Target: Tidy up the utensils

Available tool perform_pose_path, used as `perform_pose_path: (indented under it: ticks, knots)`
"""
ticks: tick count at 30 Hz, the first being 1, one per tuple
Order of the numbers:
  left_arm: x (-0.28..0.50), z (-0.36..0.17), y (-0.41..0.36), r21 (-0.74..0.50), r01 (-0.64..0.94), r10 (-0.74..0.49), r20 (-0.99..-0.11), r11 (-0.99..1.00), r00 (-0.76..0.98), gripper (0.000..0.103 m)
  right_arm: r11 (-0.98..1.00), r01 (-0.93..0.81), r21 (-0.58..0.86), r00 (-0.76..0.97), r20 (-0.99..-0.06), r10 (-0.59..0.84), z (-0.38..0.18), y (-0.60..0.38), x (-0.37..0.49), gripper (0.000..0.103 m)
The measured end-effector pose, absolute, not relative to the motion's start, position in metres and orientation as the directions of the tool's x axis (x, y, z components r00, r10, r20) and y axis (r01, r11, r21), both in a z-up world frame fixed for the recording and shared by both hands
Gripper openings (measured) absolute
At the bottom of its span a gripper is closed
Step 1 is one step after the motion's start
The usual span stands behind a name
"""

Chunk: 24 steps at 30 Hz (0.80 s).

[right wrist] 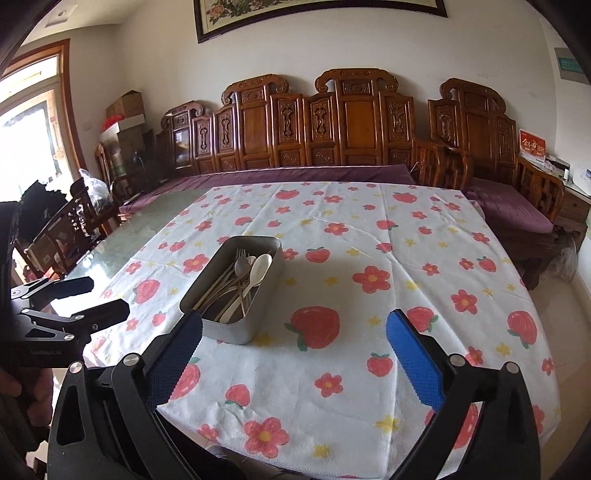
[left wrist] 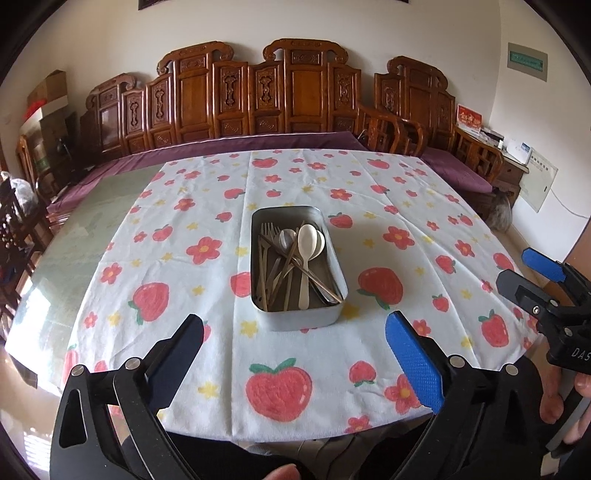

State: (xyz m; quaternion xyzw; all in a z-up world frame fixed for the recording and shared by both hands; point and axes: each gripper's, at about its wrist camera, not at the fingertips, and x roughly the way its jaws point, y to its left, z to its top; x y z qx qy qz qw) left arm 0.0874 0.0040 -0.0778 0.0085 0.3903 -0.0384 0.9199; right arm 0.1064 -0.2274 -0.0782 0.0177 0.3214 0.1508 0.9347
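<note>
Surface: table (left wrist: 74, 258) with a greenish glass-like top, bare to the left of the metal tray (left wrist: 295, 317); a white cloth (left wrist: 388, 206) printed with red strawberries, red flowers and small yellow stars covers the rest and hangs over the near edge.

Room, left to right, relative to the tray: stacked cardboard boxes (right wrist: 127, 110) far left against the wall; a carved wooden bench (left wrist: 295, 96) with purple cushions directly behind the table; a small side cabinet (right wrist: 576, 199) with a red card and papers far right. A framed picture (right wrist: 317, 14) hangs on the wall above the bench.

Task item: the tray is rectangular, grey metal, with rounded corners, resting on the cloth near the table's middle. Inside it lie utensils (left wrist: 295, 266) in a loose crossed pile: forks on the left, a metal spoon in the centre, a white spoon (left wrist: 306, 258) on top toward the right, thin brownish sticks lying diagonally.

Left tool (left wrist: 295, 354): jaws spread wide, nothing between them, in front of the tray and apart from it.

Right tool (right wrist: 295, 350): jaws spread wide, empty, to the tray's right front; its left finger overlaps the tray's near corner in the right wrist view, contact not determinable.
</note>
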Motion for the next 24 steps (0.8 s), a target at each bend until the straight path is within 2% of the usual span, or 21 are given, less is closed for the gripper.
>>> perform_pose_path:
  ticks: [12,24]
  knots:
    - [0.047,-0.041,-0.006,-0.010,0.086,-0.072,-0.644,0.996,0.762,0.095,0.967,-0.233,0.098,0.800,-0.546,0.248,-0.047,-0.242,0.069,0.100]
    - [-0.011,0.027,-0.015,0.015,0.080,-0.061,-0.506,0.997,0.860,0.095,0.972,-0.231,0.053,0.888,-0.397,0.233,0.023,-0.243,0.008,0.100]
